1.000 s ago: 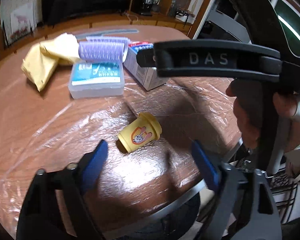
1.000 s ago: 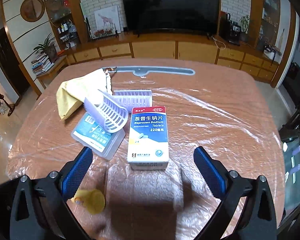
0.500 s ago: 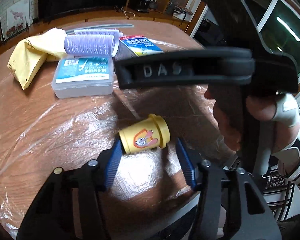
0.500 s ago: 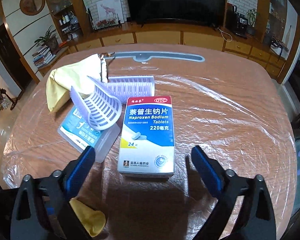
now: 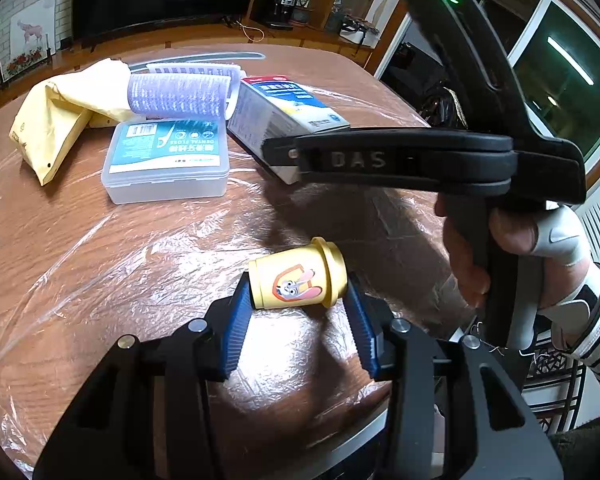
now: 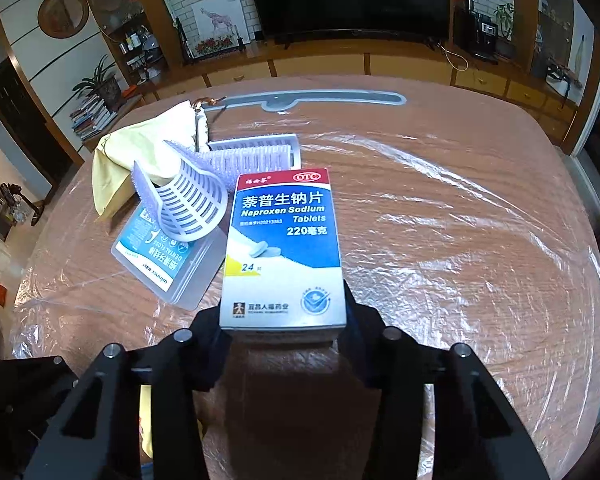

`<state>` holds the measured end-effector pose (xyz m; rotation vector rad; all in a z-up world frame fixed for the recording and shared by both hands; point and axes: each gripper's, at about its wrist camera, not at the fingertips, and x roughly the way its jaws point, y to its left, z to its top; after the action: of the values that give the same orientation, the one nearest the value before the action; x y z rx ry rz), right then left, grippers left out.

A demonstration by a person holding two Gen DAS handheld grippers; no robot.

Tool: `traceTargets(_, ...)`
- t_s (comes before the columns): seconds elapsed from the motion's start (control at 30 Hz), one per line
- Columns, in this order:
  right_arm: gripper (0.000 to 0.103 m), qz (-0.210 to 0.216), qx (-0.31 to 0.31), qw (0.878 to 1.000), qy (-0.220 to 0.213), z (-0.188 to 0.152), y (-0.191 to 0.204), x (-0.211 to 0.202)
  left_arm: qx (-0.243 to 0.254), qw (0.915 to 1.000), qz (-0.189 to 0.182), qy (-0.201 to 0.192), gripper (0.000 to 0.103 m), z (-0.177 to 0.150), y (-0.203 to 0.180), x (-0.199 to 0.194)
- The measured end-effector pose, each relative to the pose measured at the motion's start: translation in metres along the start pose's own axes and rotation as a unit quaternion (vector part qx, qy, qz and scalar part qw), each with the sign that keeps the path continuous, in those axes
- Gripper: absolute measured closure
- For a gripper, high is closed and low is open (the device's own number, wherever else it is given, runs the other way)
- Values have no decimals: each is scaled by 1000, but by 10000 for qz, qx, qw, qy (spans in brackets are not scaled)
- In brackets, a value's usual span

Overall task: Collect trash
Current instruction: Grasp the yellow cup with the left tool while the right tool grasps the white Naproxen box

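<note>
A small yellow cup [image 5: 296, 280] lies on its side; the blue-and-white tablet box [image 6: 284, 252] lies flat, label up.

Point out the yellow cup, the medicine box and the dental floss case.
yellow cup [image 5: 292, 286]: left wrist view, on its side wall, at the rabbit picture.
medicine box [image 6: 284, 240]: right wrist view, on its printed top face.
dental floss case [image 5: 166, 162]: left wrist view, on its lid label.

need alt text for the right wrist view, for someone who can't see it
The right gripper has just closed its fingers on the near end of a blue, white and red cardboard naproxen tablet box lying on a wooden table under clear plastic film. Left of it lie a clear plastic dental floss case, white slatted rollers and a yellow padded envelope.
</note>
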<state>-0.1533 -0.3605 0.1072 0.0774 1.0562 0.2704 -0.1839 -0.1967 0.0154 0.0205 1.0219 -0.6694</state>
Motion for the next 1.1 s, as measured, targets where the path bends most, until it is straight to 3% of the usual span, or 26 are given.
traceTargets(0.3, 58, 262, 309, 9991, -104, -3, -12, -16, -166, 9998, 17, -58, 56, -3, 15, -10)
traceTargets(0.6, 58, 218, 224, 9994, -142, -10, -6, -26, -194, 9997, 47, -148, 57, -9, 20, -23)
traceTargets(1.1, 53, -39, 2, 10000, 70, -22, 8, -6, 70, 9997, 220, -42, 57, 6, 11, 0)
